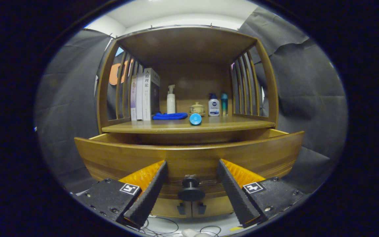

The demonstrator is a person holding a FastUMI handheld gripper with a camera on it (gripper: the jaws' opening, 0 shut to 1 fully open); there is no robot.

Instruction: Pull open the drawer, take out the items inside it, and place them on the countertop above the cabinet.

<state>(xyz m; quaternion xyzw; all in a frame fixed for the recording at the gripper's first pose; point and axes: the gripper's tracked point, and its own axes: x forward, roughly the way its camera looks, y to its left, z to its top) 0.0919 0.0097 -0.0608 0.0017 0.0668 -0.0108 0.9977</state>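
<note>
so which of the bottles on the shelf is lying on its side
The blue bottle at the shelf's front edge, its round end facing the gripper; the others stand upright.

You see the countertop [242,124] over the pulled-out drawer [127,158]: books [145,95] upright at its left, then pump bottle [171,100], blue cloth [169,116], blue cap [195,118] at front edge, small pot [196,108], two bottles [218,104] right.

Gripper [191,171] fingers spread apart, either side of the drawer knob [191,189], not touching it.

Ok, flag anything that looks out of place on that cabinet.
One thing: the blue cylinder lies on its side at the countertop front edge, while the bottles stand upright. The open tongs straddle the drawer knob.
</note>
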